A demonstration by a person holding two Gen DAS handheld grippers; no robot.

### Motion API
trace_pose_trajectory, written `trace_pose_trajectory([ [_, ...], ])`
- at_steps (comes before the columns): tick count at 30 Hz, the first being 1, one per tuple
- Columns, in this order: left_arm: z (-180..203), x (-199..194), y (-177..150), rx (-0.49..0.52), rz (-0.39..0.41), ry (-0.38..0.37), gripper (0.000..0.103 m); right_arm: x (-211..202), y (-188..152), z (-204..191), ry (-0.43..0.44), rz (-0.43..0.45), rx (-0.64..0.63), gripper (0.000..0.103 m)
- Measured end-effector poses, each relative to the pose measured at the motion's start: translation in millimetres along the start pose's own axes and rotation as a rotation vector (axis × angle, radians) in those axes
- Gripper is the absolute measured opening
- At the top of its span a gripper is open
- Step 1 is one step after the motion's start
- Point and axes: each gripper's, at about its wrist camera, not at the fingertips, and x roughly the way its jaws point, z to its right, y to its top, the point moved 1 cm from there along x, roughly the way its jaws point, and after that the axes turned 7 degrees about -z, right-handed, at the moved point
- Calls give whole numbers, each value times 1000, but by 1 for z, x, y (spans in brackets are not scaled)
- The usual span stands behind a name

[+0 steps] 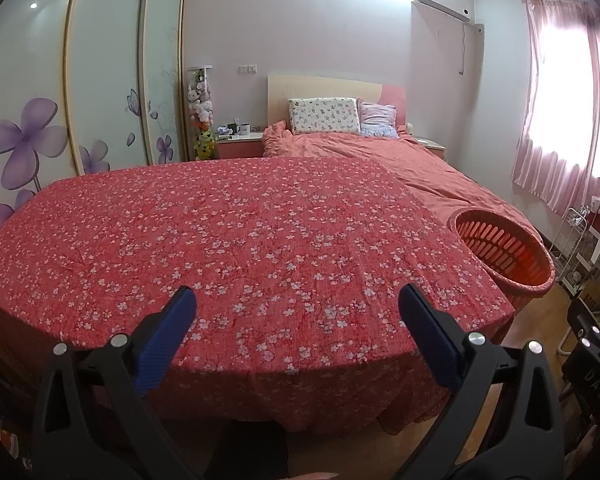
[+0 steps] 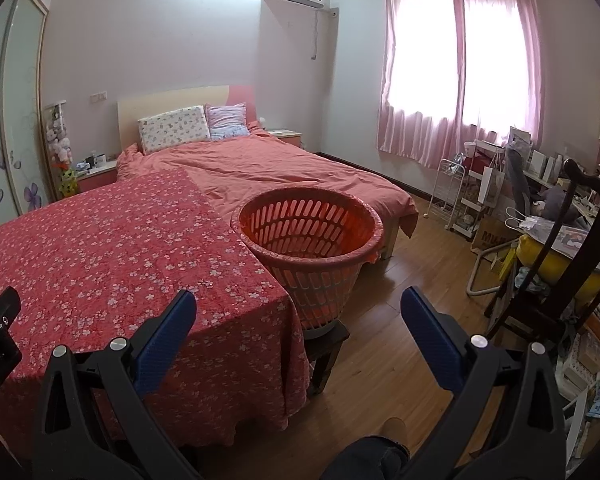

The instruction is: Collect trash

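Left gripper (image 1: 296, 300): jaws spread wide, nothing between them, held above the near edge of the table (image 1: 228, 240), which is draped in a red floral cloth. Right gripper (image 2: 298, 300): jaws likewise spread and empty, held over the table's near right corner. Orange slatted basket (image 2: 312, 240): upright on a small dark stool (image 2: 326, 344), touching the table's right edge, with the bed (image 2: 292, 168) just behind it. Its visible interior shows no contents. No trash item can be made out on the cloth in either view. A cluttered chair (image 2: 560, 264) stands well right of the basket.
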Motion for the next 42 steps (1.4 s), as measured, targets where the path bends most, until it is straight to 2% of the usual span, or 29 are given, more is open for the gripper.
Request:
trace_pose_trajectory([
  [42,0,-3,-1,1,7,-1,99,2,-1,-5,12,-9,-7,101],
])
